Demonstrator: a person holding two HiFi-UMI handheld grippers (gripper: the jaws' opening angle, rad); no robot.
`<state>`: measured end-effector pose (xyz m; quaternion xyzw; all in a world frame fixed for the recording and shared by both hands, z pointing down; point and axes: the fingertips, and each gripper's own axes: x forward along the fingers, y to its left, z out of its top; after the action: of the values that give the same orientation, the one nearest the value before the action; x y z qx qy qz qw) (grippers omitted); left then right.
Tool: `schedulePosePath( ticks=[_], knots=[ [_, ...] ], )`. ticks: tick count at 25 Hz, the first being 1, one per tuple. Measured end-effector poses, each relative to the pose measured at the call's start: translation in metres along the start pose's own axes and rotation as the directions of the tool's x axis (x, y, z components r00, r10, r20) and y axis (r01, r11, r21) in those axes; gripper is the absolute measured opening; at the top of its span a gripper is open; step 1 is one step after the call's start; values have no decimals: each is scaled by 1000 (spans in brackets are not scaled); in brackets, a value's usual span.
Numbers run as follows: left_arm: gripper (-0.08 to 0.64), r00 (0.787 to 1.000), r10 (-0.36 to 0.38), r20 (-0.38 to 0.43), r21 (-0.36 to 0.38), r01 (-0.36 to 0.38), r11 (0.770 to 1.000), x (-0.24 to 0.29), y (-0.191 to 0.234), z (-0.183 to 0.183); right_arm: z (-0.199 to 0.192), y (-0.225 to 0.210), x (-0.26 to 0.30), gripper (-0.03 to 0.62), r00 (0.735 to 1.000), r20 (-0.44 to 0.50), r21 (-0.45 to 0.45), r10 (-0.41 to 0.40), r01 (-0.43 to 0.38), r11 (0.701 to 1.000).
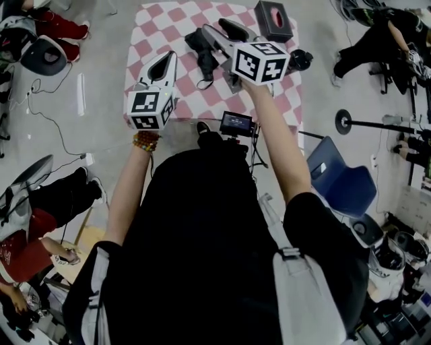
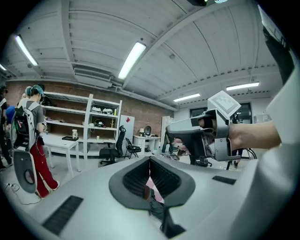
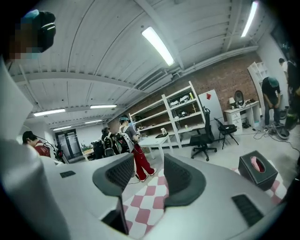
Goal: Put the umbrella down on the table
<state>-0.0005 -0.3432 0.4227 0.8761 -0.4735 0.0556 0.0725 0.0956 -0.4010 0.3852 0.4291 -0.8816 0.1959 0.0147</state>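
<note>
Right gripper [image 1: 221, 30] over umbrella [image 1: 203, 55], tissue box [image 1: 274, 20]

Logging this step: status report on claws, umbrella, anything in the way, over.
Left claw shut, empty. Right claw open, empty. Umbrella lying on the table, free of both claws. Tissue box at far corner, apart from it.

1. Ceiling: pale, ribbed, with beams; a lit tube light [image 2: 131, 59] runs at upper centre of the left gripper view.
2. Far wall: red brick wall [image 2: 65, 89]; white open shelving [image 2: 101, 122] stands against it.
3. Furniture: white desk [image 2: 61, 140] at left, black office chair [image 2: 115, 150] beside the shelving.
4. Head view: grey floor [image 1: 101, 101]; table [image 1: 151, 60] with a pink-and-white check cloth at top centre; blue chair [image 1: 340, 182] at right.
</note>
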Motion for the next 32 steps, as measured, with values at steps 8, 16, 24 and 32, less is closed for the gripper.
schedulePosePath(
  ticks=[8,16,24,32],
  knots=[
    [14,999,-28,41,15,28,999,-4,-3,24,28,35,-24,184,996,89,-160,15,-1,987],
    [14,997,-47,56,31,45,998,-13,-2,33,53,64,-59,159,966,257,-248,24,41,968],
    [14,996,-67,53,39,65,997,-12,-6,31,40,66,-77,121,955,297,-255,-3,82,963],
    [14,995,-89,44,46,87,995,-10,-8,29,25,68,-88,100,948,316,-254,-42,127,959]
  ],
)
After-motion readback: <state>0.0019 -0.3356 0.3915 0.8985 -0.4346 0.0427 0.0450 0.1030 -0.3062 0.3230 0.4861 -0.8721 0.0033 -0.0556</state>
